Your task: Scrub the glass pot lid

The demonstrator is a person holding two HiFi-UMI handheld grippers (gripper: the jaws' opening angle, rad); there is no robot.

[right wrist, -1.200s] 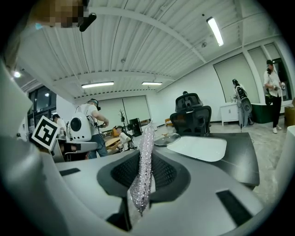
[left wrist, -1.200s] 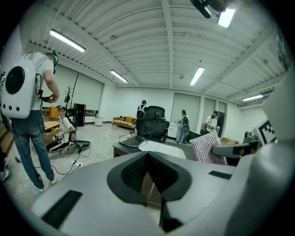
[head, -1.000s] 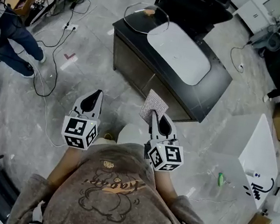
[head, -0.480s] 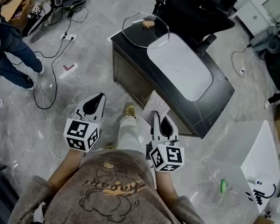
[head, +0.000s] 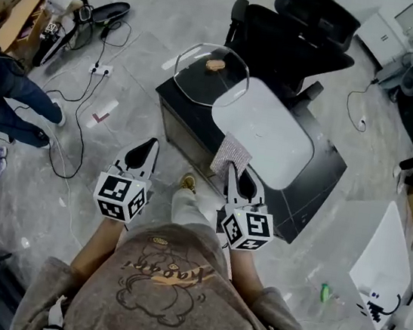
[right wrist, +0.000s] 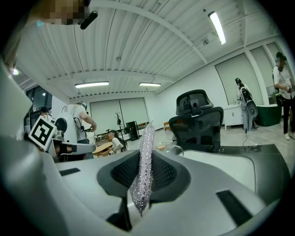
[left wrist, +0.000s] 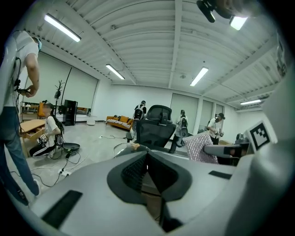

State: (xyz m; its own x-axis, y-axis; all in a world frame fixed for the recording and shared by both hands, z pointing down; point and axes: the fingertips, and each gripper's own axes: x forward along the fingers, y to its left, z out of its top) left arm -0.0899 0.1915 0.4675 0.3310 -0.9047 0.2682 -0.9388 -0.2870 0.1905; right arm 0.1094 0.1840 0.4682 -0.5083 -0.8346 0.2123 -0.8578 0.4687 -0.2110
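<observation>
Overhead view of my two hand-held tools in front of a dark table [head: 320, 172]. Left gripper [head: 148, 146] — jaws pressed together, with nothing between them. Right gripper [head: 230, 173] — jaws pinching a silvery scrubbing cloth [head: 231, 155], which stands upright out of the tips. I see the glass pot lid [head: 203, 84] lying knob up on the table's far left corner, just beside a white rounded mat [head: 265, 127] and well apart from both tools. A black office chair [head: 309, 30] stands behind the table.
</observation>
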